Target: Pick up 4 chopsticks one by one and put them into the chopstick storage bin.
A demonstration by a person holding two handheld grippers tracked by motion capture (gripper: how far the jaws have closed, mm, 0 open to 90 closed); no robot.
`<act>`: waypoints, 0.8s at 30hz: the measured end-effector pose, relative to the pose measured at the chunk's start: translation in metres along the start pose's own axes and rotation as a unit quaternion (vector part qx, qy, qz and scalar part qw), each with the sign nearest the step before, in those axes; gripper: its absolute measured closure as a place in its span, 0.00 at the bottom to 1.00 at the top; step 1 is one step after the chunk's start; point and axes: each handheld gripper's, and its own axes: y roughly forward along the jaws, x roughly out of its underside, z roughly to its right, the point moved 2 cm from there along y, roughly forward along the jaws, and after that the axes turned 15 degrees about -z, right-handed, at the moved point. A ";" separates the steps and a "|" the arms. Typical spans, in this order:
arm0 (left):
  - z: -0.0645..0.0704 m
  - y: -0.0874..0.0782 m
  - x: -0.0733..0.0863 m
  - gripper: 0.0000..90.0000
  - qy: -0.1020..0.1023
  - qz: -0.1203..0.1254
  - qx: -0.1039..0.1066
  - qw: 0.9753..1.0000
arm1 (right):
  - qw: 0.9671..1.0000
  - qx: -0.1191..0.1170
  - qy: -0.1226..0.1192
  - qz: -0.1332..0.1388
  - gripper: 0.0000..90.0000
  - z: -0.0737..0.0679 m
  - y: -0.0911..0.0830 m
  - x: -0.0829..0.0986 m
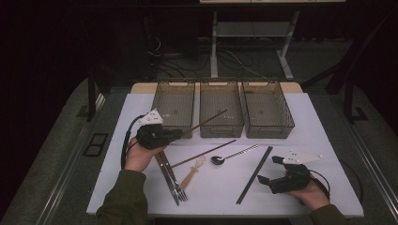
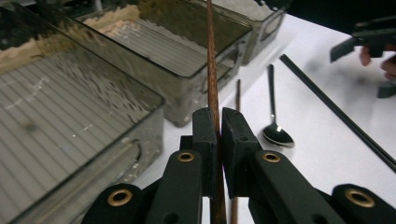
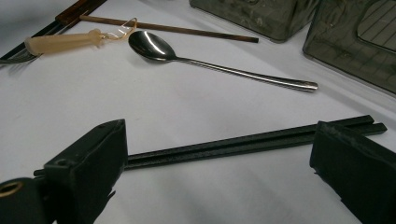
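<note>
Left tool (image 2: 218, 135) clamping brown chopstick (image 2: 212, 70), pointing toward middle bin (image 1: 221, 112)

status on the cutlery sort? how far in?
Done: nothing yet; the three bins look empty. In hand: left gripper is shut on a brown chopstick slanting over the middle bin. Right gripper is open beside the black chopsticks. Left: second brown chopstick, spoon, forks.
</note>
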 end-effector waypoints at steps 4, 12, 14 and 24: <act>-0.007 0.002 -0.004 0.93 -0.009 -0.001 -0.012 1.000 | 1.000 0.000 -0.001 0.001 0.05 -0.001 -0.001 0.000; -0.027 0.002 -0.012 0.93 -0.027 -0.007 -0.037 0.999 | 1.000 0.000 0.002 0.002 0.05 -0.001 -0.001 0.000; -0.034 0.002 -0.012 0.93 -0.036 -0.007 -0.036 0.999 | 1.000 0.000 0.001 0.003 0.05 0.000 -0.001 0.000; -0.061 0.002 -0.016 0.93 -0.072 -0.010 -0.059 0.996 | 1.000 0.000 0.000 0.004 0.05 -0.001 -0.001 0.000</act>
